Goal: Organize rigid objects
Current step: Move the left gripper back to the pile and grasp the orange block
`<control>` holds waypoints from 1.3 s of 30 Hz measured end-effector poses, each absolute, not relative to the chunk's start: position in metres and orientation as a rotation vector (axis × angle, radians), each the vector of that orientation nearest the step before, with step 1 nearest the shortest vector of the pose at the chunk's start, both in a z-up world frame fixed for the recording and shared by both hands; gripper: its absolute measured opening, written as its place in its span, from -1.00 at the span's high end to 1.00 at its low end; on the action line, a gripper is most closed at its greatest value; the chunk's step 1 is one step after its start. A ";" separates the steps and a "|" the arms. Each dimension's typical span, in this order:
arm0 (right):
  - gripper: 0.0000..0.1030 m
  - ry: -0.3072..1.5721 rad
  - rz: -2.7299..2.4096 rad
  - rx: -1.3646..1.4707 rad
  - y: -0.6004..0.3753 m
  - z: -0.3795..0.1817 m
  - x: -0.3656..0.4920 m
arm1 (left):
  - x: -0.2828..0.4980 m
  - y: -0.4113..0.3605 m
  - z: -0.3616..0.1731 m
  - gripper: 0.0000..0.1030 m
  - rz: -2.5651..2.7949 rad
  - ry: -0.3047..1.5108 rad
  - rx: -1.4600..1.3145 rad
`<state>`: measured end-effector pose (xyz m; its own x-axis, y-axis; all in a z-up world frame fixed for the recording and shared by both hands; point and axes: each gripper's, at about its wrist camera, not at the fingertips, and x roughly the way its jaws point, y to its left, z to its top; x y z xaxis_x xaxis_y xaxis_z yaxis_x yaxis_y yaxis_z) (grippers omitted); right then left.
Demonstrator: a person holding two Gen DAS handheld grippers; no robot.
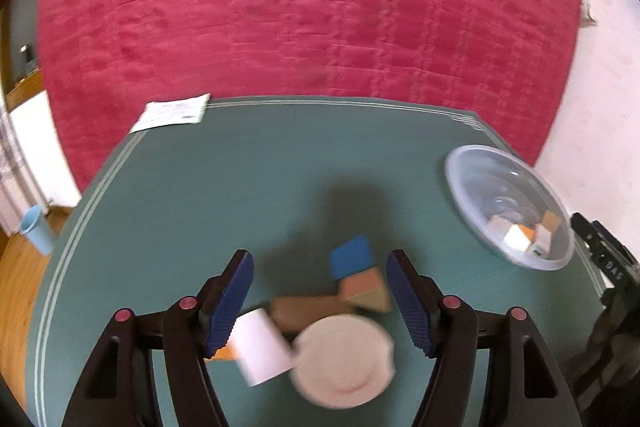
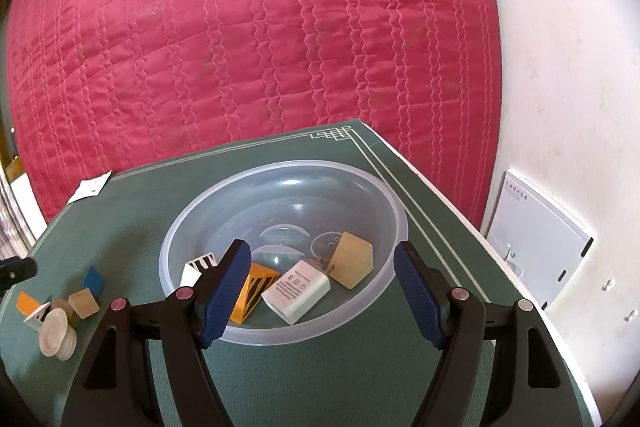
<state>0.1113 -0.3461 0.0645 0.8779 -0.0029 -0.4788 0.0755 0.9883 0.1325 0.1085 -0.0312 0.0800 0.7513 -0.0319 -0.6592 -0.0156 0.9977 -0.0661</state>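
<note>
My left gripper is open and empty over a cluster on the green table: a blue block, a tan wooden block, a brown block, a white block and a round white lid. This view is blurred. My right gripper is open and empty over the clear plastic bowl. The bowl holds a white charger, a wooden wedge, an orange striped wedge and a white piece. The bowl shows at the right in the left wrist view.
The green table stands against a red quilted bed. A white paper slip lies at the table's far left corner. A light blue cup sits off the left edge. A white wall panel is on the right.
</note>
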 end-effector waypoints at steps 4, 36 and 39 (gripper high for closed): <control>-0.46 0.496 -0.042 0.139 -0.344 0.065 0.111 | 0.099 -0.010 0.075 -0.41 0.040 0.728 -0.089; -0.46 0.477 -0.032 0.057 -0.329 0.068 0.106 | 0.073 0.036 0.041 -0.51 0.119 0.812 -0.052; -0.46 0.477 -0.032 0.056 -0.329 0.068 0.106 | 0.069 0.035 0.039 -0.51 0.106 0.820 -0.023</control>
<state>0.1063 -0.3289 0.0683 0.8880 -0.0176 -0.4595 0.0439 0.9979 0.0466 0.0687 0.0347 0.0394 0.6773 0.0856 -0.7307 -0.1036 0.9944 0.0205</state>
